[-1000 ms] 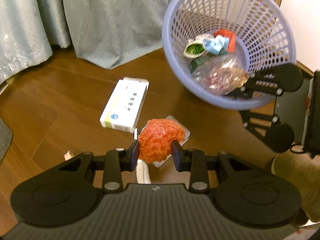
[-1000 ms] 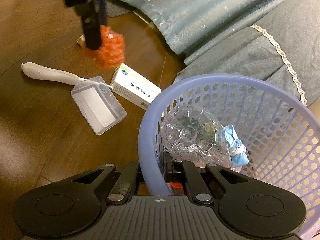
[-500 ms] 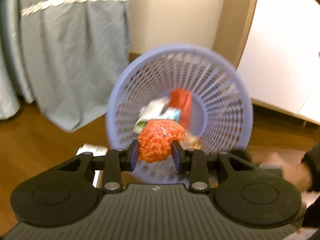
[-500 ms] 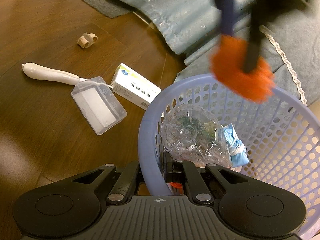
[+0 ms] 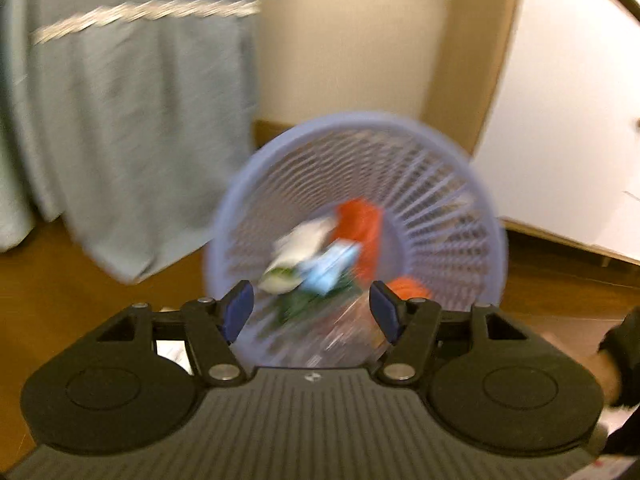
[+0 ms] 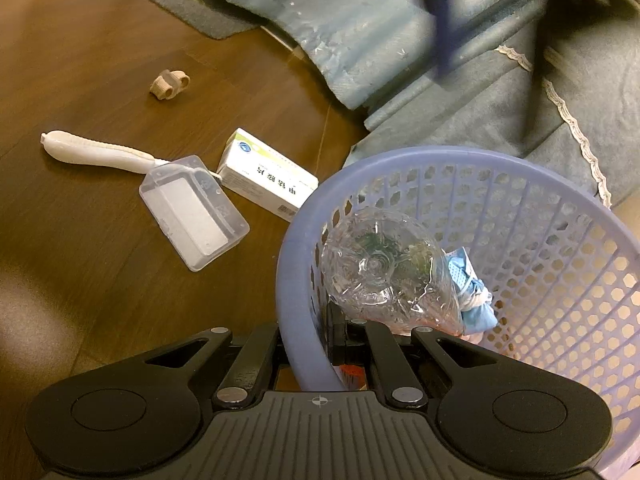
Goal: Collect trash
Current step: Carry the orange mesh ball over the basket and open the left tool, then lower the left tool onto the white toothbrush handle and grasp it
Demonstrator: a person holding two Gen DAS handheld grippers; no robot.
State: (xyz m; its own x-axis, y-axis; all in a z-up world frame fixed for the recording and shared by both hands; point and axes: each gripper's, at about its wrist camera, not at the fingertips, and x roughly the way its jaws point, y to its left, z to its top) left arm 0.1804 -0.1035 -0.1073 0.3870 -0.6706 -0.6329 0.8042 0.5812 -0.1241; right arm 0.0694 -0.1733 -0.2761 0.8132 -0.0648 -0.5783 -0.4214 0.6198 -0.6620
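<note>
Bedroom corner with wood floor and draped fabric

A brown wood floor (image 6: 100, 264) carries soft glare patches at its lower left. A grey rug (image 6: 192, 8) lies on it near the top, its edge against pale blue fabric (image 6: 360, 28). Beside that hangs grey-green cloth (image 6: 500, 120) with a lace trim (image 6: 576, 128). In the left wrist view, blurred, the same cloth reaches the floor before a cream wall (image 5: 348, 40) with a dark baseboard (image 5: 268, 126); a tan wood post (image 5: 476, 52) stands between the wall and a white panel (image 5: 568, 128).

My left wrist view faces the basket (image 5: 460, 184) mouth closely; my right looks down over its rim, sharing it.
</note>
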